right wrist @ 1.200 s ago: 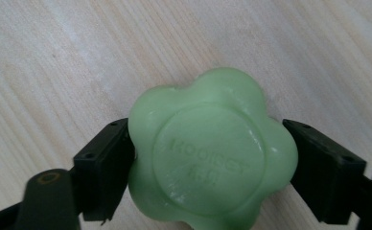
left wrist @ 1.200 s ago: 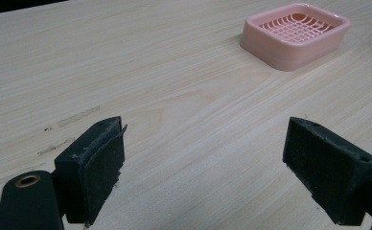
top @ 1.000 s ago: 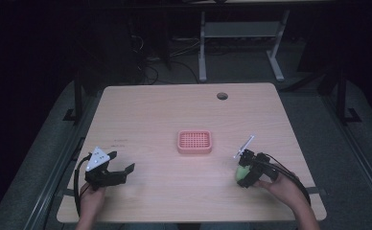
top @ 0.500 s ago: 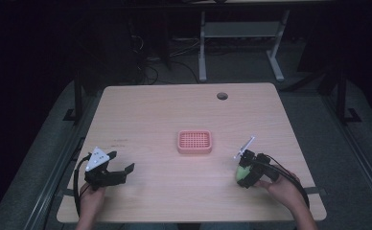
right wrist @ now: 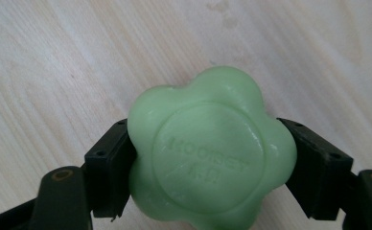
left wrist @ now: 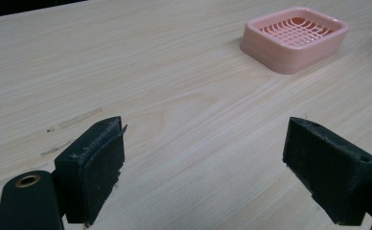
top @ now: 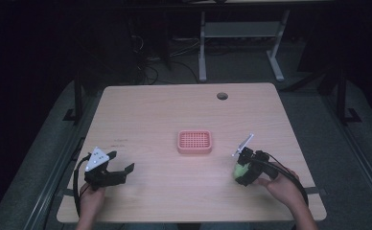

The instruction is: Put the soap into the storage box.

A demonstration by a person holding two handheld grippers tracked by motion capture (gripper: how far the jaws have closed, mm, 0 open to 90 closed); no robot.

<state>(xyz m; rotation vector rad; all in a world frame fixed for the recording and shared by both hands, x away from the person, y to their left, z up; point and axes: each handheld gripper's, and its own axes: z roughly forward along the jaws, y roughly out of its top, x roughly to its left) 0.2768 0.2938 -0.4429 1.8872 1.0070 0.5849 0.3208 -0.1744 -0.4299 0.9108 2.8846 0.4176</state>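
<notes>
From above we see the table (top: 174, 110) with the pink soap dish (top: 195, 142) at its middle. Our left gripper (top: 108, 173) rests well to the dish's left, jaws spread wide on nothing. Our right gripper (top: 244, 168), near the dish's right, clamps the green flower-shaped soap (right wrist: 210, 153); its own view reveals embossed lettering, too faint to read. Nothing has shifted since a second ago.
</notes>
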